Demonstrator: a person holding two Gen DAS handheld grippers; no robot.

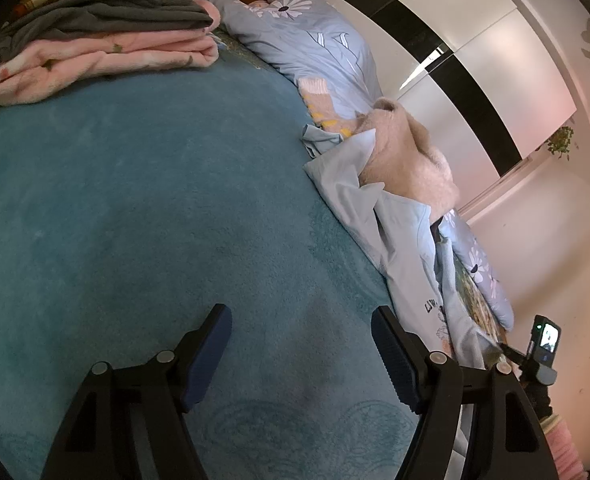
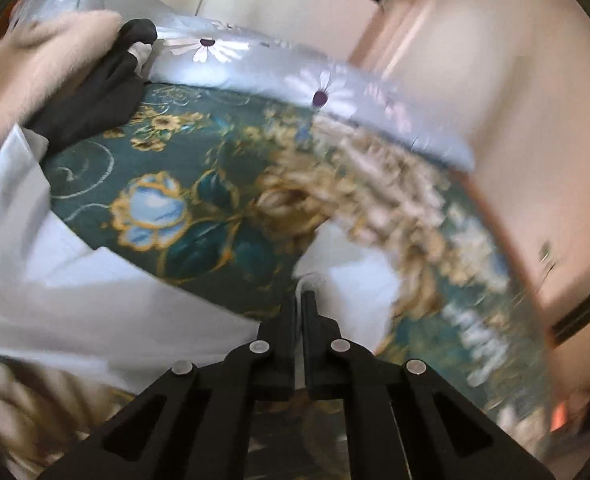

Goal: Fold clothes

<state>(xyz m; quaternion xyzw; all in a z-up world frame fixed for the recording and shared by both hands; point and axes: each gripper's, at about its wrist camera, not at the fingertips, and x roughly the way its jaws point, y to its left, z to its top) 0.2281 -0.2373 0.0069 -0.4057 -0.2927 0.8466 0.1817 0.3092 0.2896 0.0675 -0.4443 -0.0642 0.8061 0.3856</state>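
Note:
A pale blue shirt (image 1: 407,248) with a small printed motif lies crumpled along the right side of the teal blanket (image 1: 143,208). My left gripper (image 1: 301,344) hovers open over the bare blanket, left of the shirt, nothing between its fingers. In the right wrist view my right gripper (image 2: 299,300) is shut on an edge of the pale blue shirt (image 2: 55,280), which stretches away to the left. A beige fluffy garment (image 1: 411,160) and a black garment (image 2: 95,96) lie bunched beside the shirt. The right view is motion-blurred.
Folded pink (image 1: 95,60) and grey (image 1: 107,16) clothes are stacked at the far left. A daisy-print blue quilt (image 1: 315,48) runs along the bed's far side. The floral bedcover (image 2: 215,184) lies beneath. White and black wardrobe doors (image 1: 475,60) stand beyond.

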